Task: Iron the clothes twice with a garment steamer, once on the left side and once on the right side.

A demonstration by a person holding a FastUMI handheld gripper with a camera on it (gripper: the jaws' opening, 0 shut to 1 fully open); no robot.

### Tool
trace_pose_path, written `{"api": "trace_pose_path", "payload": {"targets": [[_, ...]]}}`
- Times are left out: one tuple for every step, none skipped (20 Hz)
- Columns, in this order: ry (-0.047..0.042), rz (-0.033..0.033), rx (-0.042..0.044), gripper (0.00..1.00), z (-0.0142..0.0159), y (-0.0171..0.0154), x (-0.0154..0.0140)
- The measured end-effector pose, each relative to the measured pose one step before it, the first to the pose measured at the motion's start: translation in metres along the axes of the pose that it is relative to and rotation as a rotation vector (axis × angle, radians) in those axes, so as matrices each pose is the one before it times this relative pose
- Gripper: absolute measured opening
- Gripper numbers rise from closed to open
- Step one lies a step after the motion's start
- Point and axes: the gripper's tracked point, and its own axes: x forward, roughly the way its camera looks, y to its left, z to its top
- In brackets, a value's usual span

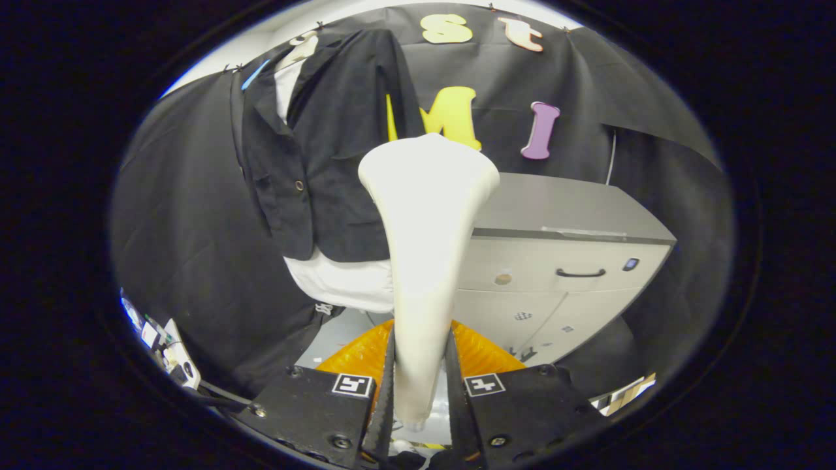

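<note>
One dark jacket (pixel 326 150) takes up most of what we see ahead: it hangs high against the booth wall, beyond the fingers and to their left, its front open over a white garment (pixel 343 281) whose hem shows below the jacket's lower edge. A small round button sits on the jacket's front panel. To the right of the clothes we see a grey cabinet (pixel 575 261) with a flat top, a dark handle on its upper drawer and doors below. An orange object (pixel 480 352) lies low on the floor just ahead of the fingers. Rising from between the fingers we see the cream garment steamer (pixel 424 261), upright, its narrow handle widening to a broad head that overlaps the jacket's right side; whether the head touches the cloth we cannot tell. Our gripper (pixel 421 391) is clamped on the steamer's handle, both fingers pressing against its sides.
</note>
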Motion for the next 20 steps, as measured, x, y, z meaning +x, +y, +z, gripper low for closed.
{"api": "trace_pose_path", "payload": {"targets": [[-0.00137,-0.00882,0.00466,0.38,-0.00595,-0.01196,-0.00576],[-0.00062,-0.00410,0.00348,0.38,-0.00527,-0.01109,-0.00550],[0.00005,-0.00002,0.00596,0.38,-0.00574,-0.01109,-0.00507],[0.00183,0.00218,0.00546,0.38,-0.00682,-0.00985,-0.00527],[-0.00296,0.00588,0.00974,0.38,-0.00715,-0.00945,-0.00579],[-0.00201,0.00382,-0.00124,0.38,-0.00749,-0.00739,-0.00513],[-0.00236,0.00017,0.00060,0.38,-0.00953,-0.00968,-0.00781],[-0.00369,0.00175,0.00799,0.38,-0.00853,-0.01061,-0.00991],[0.00111,0.00527,0.00467,0.38,-0.00918,-0.00995,-0.01006],[0.00092,0.00149,0.00652,0.38,-0.01292,-0.01170,-0.00989],[-0.00060,-0.00069,0.00329,0.38,-0.01157,-0.01186,-0.00863],[-0.00053,-0.00115,0.00241,0.38,-0.01257,-0.01132,-0.00863],[0.00129,-0.00049,0.00542,0.38,-0.01025,-0.01003,-0.00903],[0.00095,-0.00040,0.00179,0.38,-0.01783,-0.01061,-0.01233],[-0.00136,-0.00556,0.00527,0.38,-0.00706,-0.01272,-0.00689],[-0.00528,-0.00845,0.00023,0.38,-0.00376,-0.01056,-0.00326],[-0.00466,-0.00603,0.00482,0.38,-0.00538,-0.01006,-0.00386],[0.00037,-0.00321,0.01066,0.38,-0.00794,-0.00955,-0.00305],[0.00620,-0.00525,0.01005,0.38,-0.00714,-0.00897,-0.00342],[-0.00252,-0.00731,0.02692,0.38,-0.00527,-0.00844,-0.00229]]}}
